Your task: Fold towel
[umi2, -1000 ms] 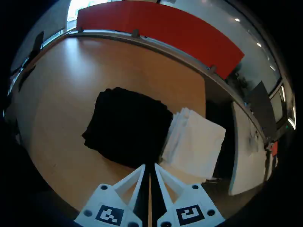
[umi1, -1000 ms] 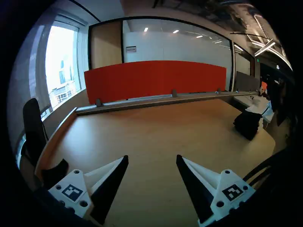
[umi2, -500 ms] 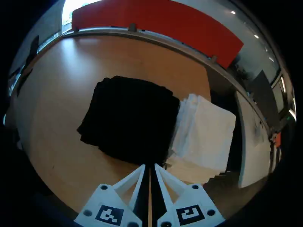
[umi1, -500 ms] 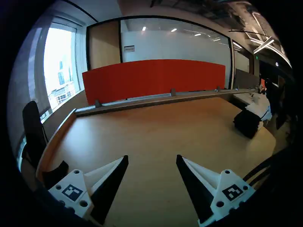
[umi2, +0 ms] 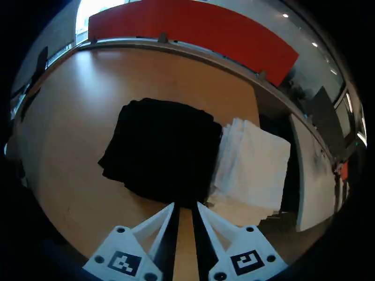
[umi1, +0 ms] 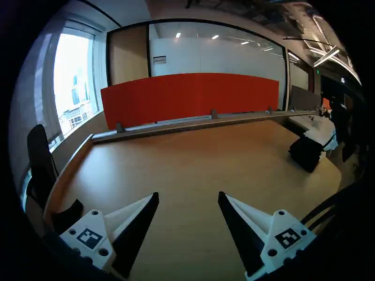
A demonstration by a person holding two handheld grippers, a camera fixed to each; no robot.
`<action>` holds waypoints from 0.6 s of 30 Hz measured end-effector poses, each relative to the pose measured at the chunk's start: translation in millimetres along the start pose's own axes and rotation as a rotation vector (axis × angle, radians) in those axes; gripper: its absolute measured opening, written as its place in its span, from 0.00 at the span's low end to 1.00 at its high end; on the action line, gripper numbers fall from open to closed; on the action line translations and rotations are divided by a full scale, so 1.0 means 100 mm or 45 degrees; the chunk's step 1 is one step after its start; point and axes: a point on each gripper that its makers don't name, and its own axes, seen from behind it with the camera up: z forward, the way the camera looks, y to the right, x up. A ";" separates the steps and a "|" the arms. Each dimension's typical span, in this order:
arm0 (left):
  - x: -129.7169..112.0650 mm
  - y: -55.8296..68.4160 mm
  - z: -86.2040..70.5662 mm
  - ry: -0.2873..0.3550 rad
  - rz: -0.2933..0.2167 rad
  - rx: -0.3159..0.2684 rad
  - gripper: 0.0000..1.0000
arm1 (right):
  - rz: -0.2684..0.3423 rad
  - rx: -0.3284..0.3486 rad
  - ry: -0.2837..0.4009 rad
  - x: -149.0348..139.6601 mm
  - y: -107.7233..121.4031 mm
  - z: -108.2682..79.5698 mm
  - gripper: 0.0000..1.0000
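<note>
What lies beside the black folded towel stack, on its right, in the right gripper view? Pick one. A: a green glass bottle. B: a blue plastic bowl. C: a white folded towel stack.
C: the white folded towel stack sits right beside the black folded towel stack on the wooden table.

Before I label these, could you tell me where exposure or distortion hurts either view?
Left gripper view: the window is blown out, and the fisheye bows the red divider. Right gripper view: the black towels are too dark to show folds; a sheen washes the table near its far edge.
</note>
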 end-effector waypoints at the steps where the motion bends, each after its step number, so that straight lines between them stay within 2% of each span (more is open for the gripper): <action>1: 0.00 0.00 0.00 0.000 -0.002 -0.001 0.94 | 0.001 0.000 0.002 0.00 0.00 -0.01 0.40; 6: 0.00 0.00 0.02 0.001 -0.010 -0.004 0.94 | 0.005 0.016 0.014 0.03 -0.05 -0.04 0.76; 7: -0.01 -0.01 0.02 0.001 -0.009 -0.004 0.94 | 0.009 0.016 0.021 0.05 -0.05 -0.04 0.78; 18: -0.01 -0.04 0.02 0.003 -0.014 0.002 0.94 | 0.046 0.036 0.111 0.42 -0.09 -0.06 0.78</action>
